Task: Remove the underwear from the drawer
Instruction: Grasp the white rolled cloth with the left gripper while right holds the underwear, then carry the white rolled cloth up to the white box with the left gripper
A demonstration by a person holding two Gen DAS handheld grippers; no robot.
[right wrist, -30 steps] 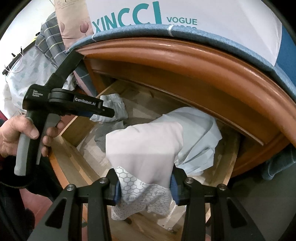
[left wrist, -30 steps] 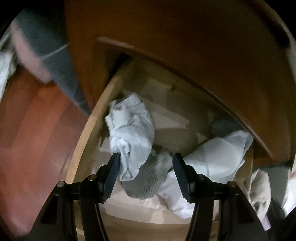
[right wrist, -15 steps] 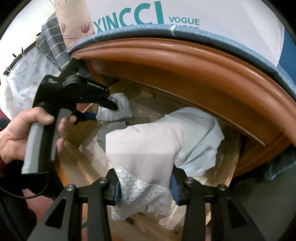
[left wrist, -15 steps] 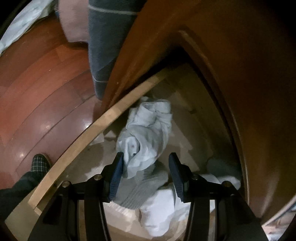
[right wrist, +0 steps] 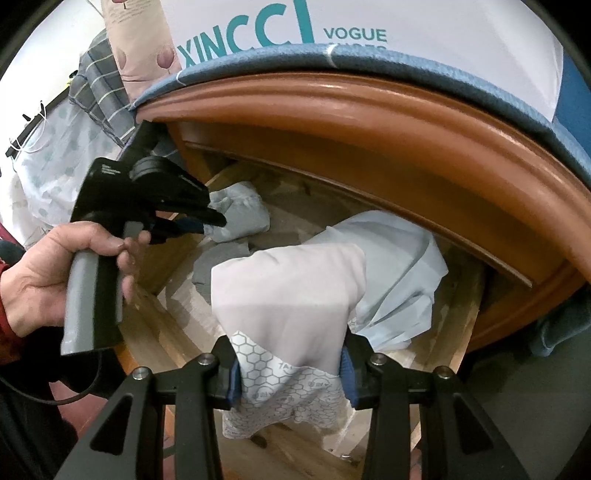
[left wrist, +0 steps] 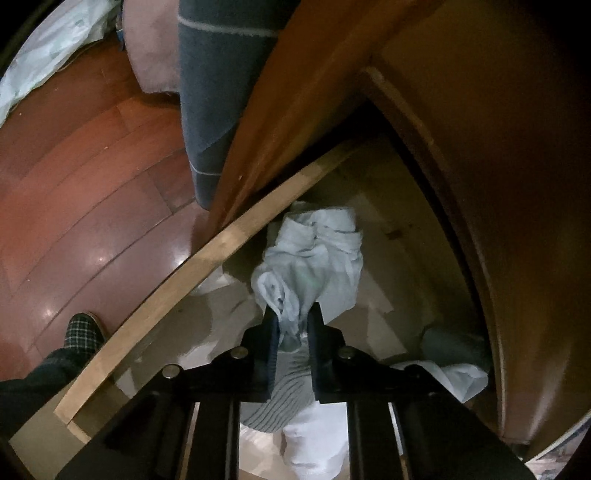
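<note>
I count four pieces of cloth in the open drawer (right wrist: 461, 325): a crumpled pale blue pair of underwear (left wrist: 314, 258) near the back left corner, a grey ribbed garment (left wrist: 280, 395) lying under it toward the front, a wide pale blue piece (right wrist: 402, 266) at the right, and a white garment with a honeycomb-print band (right wrist: 291, 306) (the print carries small lettering I cannot read). Two grippers, one hand (right wrist: 40, 280) in view.

My left gripper (left wrist: 292, 317) has just been closing, and its pads now pinch a fold of the crumpled underwear, jaws nearly together. The rest of that bundle bunches up beyond the fingertips, inside the drawer and close to the light wooden side rail (left wrist: 207, 273). From the right wrist view I see the same gripper (right wrist: 212, 221) reaching into the drawer's left rear corner, the hand wrapped around its grey handle.

My right gripper (right wrist: 290, 365) stands partly open, with both blue pads pressed on the white honeycomb-band garment, which rises in a peak above the fingertips over the drawer's front half.

The drawer belongs to a reddish-brown wooden cabinet (right wrist: 369, 122) with a curved top edge. A blue cloth (right wrist: 258, 61) and a white bag printed "VOGUE" (right wrist: 424, 26) lie on top. The floor (left wrist: 74, 206) is glossy red-brown wood, and a checked slipper (left wrist: 83, 328) shows beside the drawer.
</note>
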